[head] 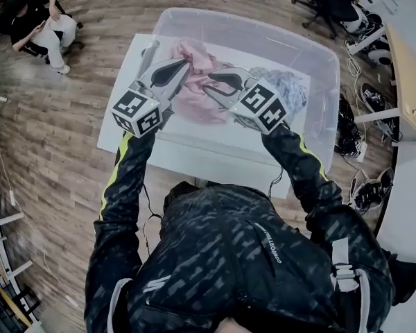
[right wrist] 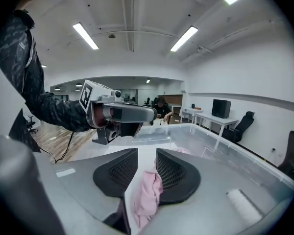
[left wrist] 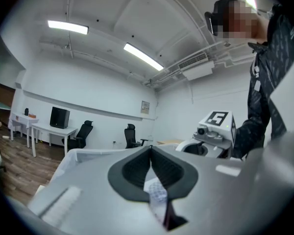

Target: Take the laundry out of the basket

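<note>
A clear plastic basket (head: 263, 30) stands on a white table (head: 215, 161). A pink garment (head: 194, 101) lies inside it, with a blue-and-white patterned garment (head: 289, 89) to its right. Both grippers hover over the pink garment, tips close together. My left gripper (head: 186, 63) is shut; in the left gripper view a scrap of pale patterned cloth (left wrist: 156, 194) sits pinched deep between its jaws (left wrist: 151, 149). My right gripper (head: 206, 87) has its jaws a little apart. Pink cloth (right wrist: 148, 195) hangs in the gap (right wrist: 147, 153), resting against the right pad only.
A person (head: 45, 30) sits on the wood floor at the far left. An office chair (head: 333, 2) and a wooden desk (head: 410, 68) stand at the right, with cables and shoes on the floor beside the table.
</note>
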`<state>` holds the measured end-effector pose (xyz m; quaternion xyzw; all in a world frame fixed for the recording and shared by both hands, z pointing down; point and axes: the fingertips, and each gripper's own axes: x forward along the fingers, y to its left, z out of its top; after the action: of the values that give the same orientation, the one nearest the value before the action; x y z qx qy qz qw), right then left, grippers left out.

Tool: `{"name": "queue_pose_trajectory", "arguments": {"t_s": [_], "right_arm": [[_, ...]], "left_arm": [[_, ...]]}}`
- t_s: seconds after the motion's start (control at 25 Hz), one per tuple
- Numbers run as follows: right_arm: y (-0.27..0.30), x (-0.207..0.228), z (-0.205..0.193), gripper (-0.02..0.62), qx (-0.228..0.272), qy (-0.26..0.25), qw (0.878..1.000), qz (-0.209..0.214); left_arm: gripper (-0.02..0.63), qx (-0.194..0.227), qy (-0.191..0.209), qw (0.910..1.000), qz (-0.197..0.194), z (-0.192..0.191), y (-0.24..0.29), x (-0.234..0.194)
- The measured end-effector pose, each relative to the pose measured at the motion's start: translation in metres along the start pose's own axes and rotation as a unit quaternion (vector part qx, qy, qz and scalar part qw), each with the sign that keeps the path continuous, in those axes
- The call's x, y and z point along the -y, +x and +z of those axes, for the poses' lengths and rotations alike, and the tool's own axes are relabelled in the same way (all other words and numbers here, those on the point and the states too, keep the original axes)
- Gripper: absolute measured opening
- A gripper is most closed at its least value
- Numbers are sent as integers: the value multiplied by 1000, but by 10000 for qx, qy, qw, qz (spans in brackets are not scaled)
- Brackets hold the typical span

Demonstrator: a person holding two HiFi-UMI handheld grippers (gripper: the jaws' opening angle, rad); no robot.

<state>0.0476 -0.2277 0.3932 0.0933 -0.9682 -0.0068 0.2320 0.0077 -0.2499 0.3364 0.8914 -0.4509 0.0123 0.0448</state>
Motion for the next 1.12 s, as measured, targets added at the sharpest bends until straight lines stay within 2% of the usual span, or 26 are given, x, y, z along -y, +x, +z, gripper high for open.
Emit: {"name": "queue_pose_trajectory", "arguments": {"t_s": [0.32, 0.52, 0.72, 0.88, 1.0, 1.12], "right_arm": [[49, 18, -54, 120, -451, 528, 9972, 290], [78, 29, -89, 141, -789, 780, 9930, 407], [95, 40, -123, 195, -1068, 974, 9885, 450], [106, 44, -150, 251, -1302, 1098, 9843, 464], [111, 44, -171, 315, -1506, 1139, 9810, 438], [117, 49, -191, 391, -1674, 1169, 9785, 299]], "left_arm": [[18, -731, -434, 9964, -31, -68, 46, -31], [102, -1165, -550, 9914, 231, -109, 63, -55], [206, -1550, -368, 9852, 628, -135, 72, -81], [265, -1743, -292, 9808, 825, -143, 79, -98], [311, -2039, -193, 9743, 943, -158, 84, -103], [350, -2269, -284, 9674, 1092, -176, 88, -110]]}}
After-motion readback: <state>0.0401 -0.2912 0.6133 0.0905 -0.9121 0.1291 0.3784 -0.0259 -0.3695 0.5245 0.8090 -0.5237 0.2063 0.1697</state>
